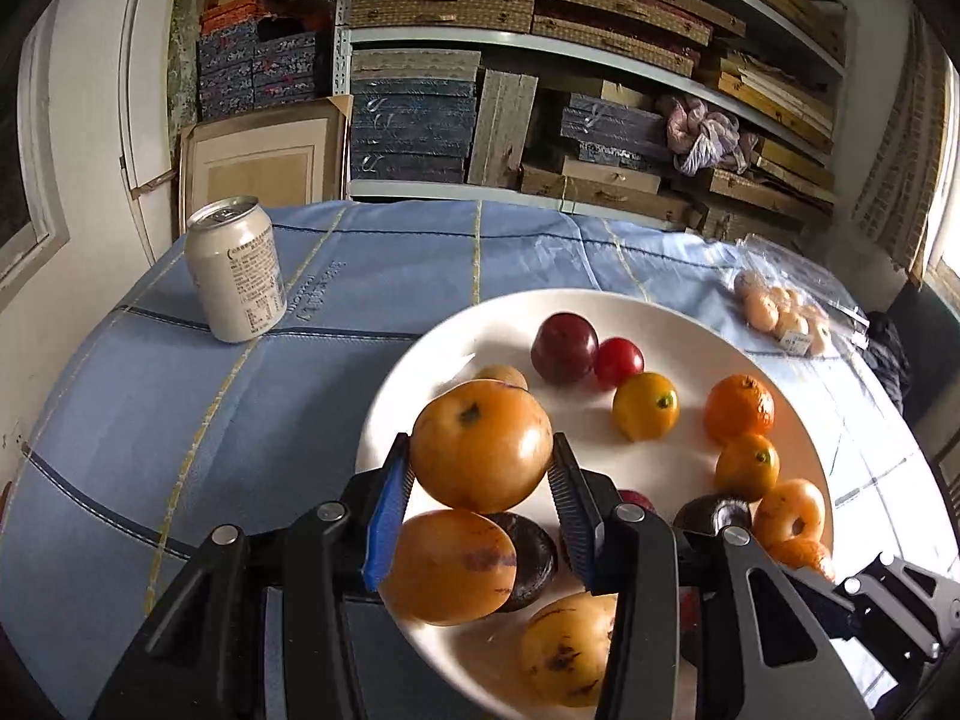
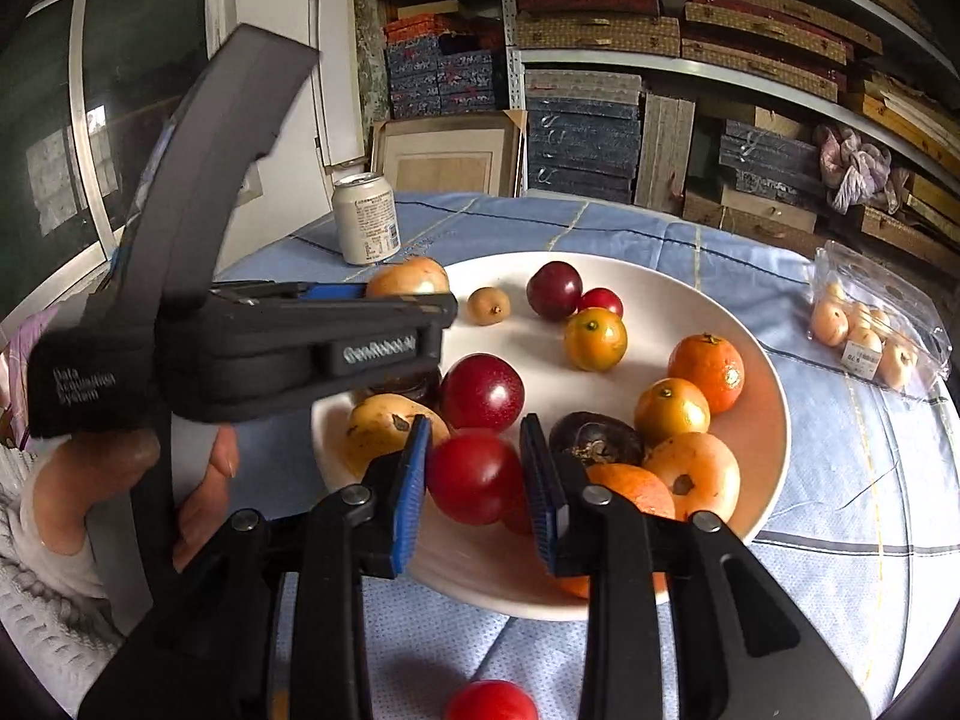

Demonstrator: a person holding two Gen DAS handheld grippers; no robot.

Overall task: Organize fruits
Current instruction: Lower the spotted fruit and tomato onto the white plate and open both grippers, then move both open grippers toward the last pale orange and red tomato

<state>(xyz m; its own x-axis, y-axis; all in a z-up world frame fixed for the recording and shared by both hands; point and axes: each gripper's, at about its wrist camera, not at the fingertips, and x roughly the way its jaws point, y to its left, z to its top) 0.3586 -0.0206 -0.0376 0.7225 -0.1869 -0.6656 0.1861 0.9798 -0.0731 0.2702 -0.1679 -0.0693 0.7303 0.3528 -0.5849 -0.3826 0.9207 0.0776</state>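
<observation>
Closest to the lens in the right wrist view is a red fruit (image 2: 492, 699) at the very bottom edge, cut off by the frame, sitting on the blue cloth of the bench (image 2: 828, 480). Just past it the right gripper (image 2: 477, 480) has a red plum (image 2: 474, 476) between its blue-padded fingers (image 2: 411, 492). The left pad looks pressed on it, but there's a thin gap on the right side, so the grip looks loose, and I can't tell if the plum is lifted or resting on the near part of the white plate (image 2: 762, 360).

In the left wrist view, the left gripper (image 1: 480, 480) is clamped on a big yellow-orange fruit (image 1: 480, 444), held over the near left part of the plate. Under it are more yellow fruits (image 1: 447, 564) and a dark one (image 1: 528, 558), half hidden by the fingers.

The rest of the plate has plums, small oranges and a tiny brown fruit. Off to the far left stands a can (image 1: 235, 270), and far right a clear pack (image 2: 882, 324) of pale fruit, blurry. The left gripper's body blocks the plate's left edge in the right view, with a hand (image 2: 204, 498) partly visible under it.
</observation>
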